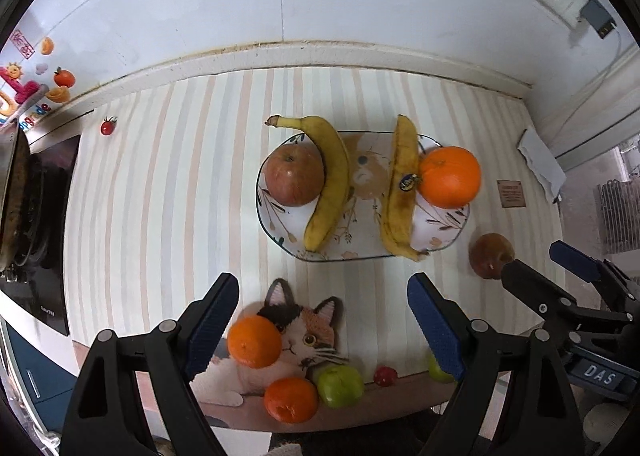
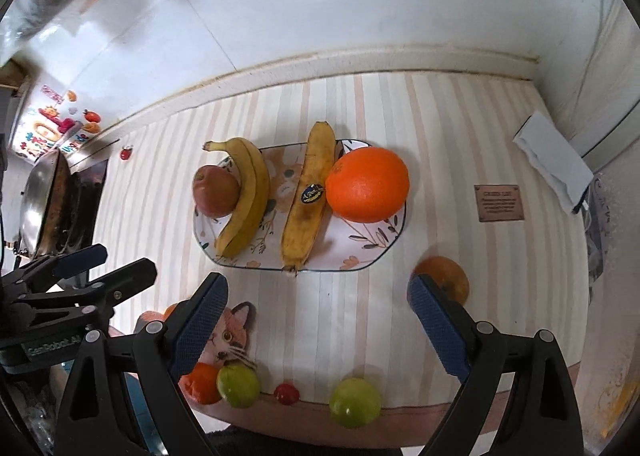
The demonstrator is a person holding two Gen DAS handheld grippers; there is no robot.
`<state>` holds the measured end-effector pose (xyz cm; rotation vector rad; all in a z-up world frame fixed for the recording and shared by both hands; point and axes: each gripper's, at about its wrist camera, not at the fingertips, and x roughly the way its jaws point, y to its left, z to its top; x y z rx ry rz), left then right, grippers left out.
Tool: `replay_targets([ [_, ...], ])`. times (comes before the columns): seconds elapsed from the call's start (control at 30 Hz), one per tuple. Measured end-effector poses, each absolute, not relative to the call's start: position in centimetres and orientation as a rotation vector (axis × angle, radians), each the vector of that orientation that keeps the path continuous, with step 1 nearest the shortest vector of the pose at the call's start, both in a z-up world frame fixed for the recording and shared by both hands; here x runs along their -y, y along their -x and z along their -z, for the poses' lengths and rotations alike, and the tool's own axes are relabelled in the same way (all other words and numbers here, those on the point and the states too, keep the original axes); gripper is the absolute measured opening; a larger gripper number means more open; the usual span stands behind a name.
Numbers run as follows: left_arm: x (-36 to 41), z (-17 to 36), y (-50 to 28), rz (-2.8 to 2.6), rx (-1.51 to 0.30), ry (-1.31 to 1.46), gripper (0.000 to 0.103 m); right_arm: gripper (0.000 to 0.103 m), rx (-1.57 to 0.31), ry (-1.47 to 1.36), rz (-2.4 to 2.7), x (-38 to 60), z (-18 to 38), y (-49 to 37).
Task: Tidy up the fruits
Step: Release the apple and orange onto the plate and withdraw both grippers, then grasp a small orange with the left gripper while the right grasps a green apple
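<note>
My left gripper (image 1: 323, 320) and right gripper (image 2: 318, 326), marked "DAS", gape empty above the stickered banana (image 1: 398, 192).

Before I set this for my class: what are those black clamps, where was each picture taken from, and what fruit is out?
The clamps are two hand-held grippers, each carrying its own camera that looks down along its fingers. One picture comes from the left gripper, the other from the right gripper. Both are open and hold nothing. Below them a striped cloth carries a plate with an apple, two bananas and a big orange. More oranges, green fruits and another apple lie loose nearby.
</note>
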<state>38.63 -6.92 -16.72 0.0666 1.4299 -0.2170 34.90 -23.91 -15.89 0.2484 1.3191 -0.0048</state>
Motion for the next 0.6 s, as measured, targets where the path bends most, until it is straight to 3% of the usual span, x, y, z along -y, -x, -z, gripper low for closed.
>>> replay_targets([
  [0.33, 6.6, 13.6, -35.2, 0.232, -1.383, -0.028, 0.086, 0.095, -1.262, -0.272, -0.035, 24.2, 11.4, -30.8],
  [0.6, 3.9, 17.0, -32.5, 0.140, -1.475, -0.043, 0.086, 0.095, -1.487, -0.393, -0.051, 25.8, 19.2, -27.8],
])
